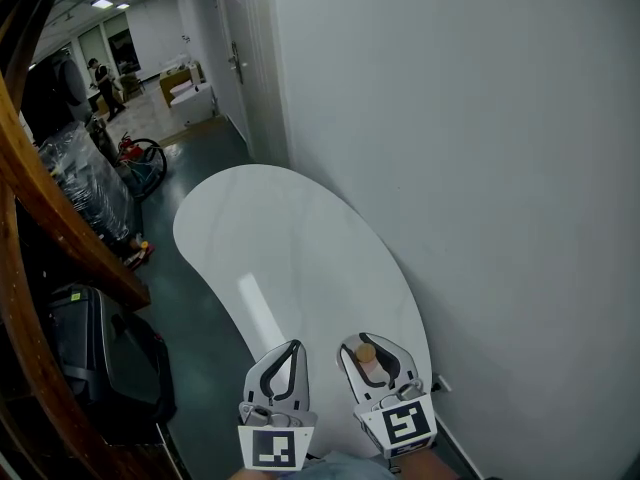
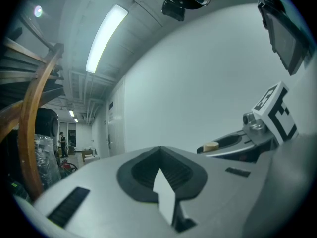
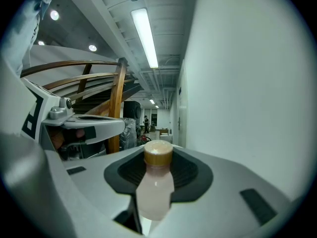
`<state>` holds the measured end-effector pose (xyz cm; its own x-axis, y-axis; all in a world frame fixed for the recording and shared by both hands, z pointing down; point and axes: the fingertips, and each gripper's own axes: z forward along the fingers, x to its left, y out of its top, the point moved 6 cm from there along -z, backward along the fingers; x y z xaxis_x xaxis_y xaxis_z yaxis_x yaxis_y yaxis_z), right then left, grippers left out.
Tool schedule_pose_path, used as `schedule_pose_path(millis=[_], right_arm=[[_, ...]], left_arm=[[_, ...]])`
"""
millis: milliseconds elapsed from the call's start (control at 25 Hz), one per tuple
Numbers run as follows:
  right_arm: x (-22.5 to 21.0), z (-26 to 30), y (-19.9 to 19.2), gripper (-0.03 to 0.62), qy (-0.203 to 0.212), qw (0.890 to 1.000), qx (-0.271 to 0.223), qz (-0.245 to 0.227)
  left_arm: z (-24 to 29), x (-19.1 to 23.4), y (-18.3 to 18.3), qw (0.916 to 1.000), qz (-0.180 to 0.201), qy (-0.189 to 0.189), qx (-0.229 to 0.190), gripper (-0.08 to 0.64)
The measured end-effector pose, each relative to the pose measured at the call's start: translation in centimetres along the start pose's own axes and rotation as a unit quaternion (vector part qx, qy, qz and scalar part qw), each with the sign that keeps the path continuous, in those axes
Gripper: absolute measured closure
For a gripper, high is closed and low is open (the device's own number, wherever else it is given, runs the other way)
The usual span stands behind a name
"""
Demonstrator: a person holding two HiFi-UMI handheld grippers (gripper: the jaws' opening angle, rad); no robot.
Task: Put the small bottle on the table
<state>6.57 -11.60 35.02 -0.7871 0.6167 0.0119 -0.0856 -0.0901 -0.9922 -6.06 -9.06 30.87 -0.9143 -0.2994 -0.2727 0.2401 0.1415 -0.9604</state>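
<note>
The small bottle (image 1: 367, 356), pale pink with a tan cap, stands upright between the pads of my right gripper (image 1: 372, 347), which is shut on its body. The right gripper view shows the bottle (image 3: 155, 185) close up, its cap just above the dark pads of my right gripper (image 3: 158, 150). My left gripper (image 1: 291, 350) hangs just to the left, shut with nothing in it; its own view shows my left gripper (image 2: 159, 155) with the pads together. Both hover over the near end of the white oval table (image 1: 290, 258).
The table stands against a white wall (image 1: 480, 168) on the right. A curved wooden stair rail (image 1: 50, 218) and a black case (image 1: 100, 348) on the dark floor lie to the left. Wrapped goods (image 1: 85, 178) and a far corridor lie beyond.
</note>
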Motion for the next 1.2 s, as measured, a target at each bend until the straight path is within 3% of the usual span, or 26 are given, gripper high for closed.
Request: schedule_pose_path(millis=[120,200,280,320,400,440,480,600,680,800,880,1000,1120,1200], right_arm=[[-0.2,0.6,-0.2,0.472,-0.003,1.0,0.008,-0.013],[-0.4,1.2,-0.6,0.472,-0.008,1.0,0.011,-0.021],[-0.3,1.7,-1.3,0.472,-0.008,1.0,0.018,-0.02],[-0.2,1.8,-1.6,0.472,-0.009,1.0,0.022,-0.02],[-0.2,2.1,-2.0,0.472,-0.01,0.999,0.027,-0.026],[-0.2,2.3,-2.2,0.472,-0.012,0.999,0.031,-0.025],[-0.2,2.4,-2.5,0.472,-0.016,0.999,0.039,-0.018],[-0.4,2.6,-3.1,0.472,-0.036,0.996,0.076,0.014],[-0.4,2.9,-3.8,0.472,-0.036,0.996,0.079,0.019],[-0.2,3.6,-4.7,0.472,-0.017,0.998,0.061,-0.003],[0.0,4.0,-5.4,0.472,-0.022,0.997,0.074,0.023],[-0.1,4.9,-6.2,0.472,-0.022,0.996,0.079,0.021],[0.0,5.5,-7.5,0.472,-0.02,0.995,0.088,0.034],[-0.1,6.0,-8.0,0.472,-0.013,0.997,0.08,0.019]], left_arm=[[0.2,0.2,-1.7,0.993,-0.111,0.026,0.029,0.56],[0.7,0.5,-2.2,0.995,-0.094,0.01,0.032,0.56],[1.3,0.7,-2.3,0.9991,-0.018,-0.028,0.027,0.56],[1.5,0.8,-2.5,0.9988,-0.018,-0.033,0.032,0.56],[1.6,0.7,-3.4,0.9944,-0.092,-0.015,0.05,0.56],[1.7,0.8,-3.7,0.9923,-0.11,-0.012,0.055,0.56],[1.9,0.9,-3.8,0.9923,-0.109,-0.016,0.058,0.56],[2.6,1.1,-3.8,0.9959,-0.041,-0.055,0.059,0.56],[2.9,1.1,-4.1,0.995,-0.022,-0.071,0.067,0.56],[3.1,1.3,-4.8,0.9928,-0.038,-0.075,0.085,0.56],[3.1,1.4,-5.4,0.9901,-0.068,-0.07,0.101,0.56],[3.5,1.5,-6.2,0.9878,-0.038,-0.096,0.117,0.56],[3.4,1.6,-7.3,0.981,-0.114,-0.063,0.143,0.56],[3.6,1.6,-7.6,0.9814,-0.086,-0.082,0.151,0.56]])
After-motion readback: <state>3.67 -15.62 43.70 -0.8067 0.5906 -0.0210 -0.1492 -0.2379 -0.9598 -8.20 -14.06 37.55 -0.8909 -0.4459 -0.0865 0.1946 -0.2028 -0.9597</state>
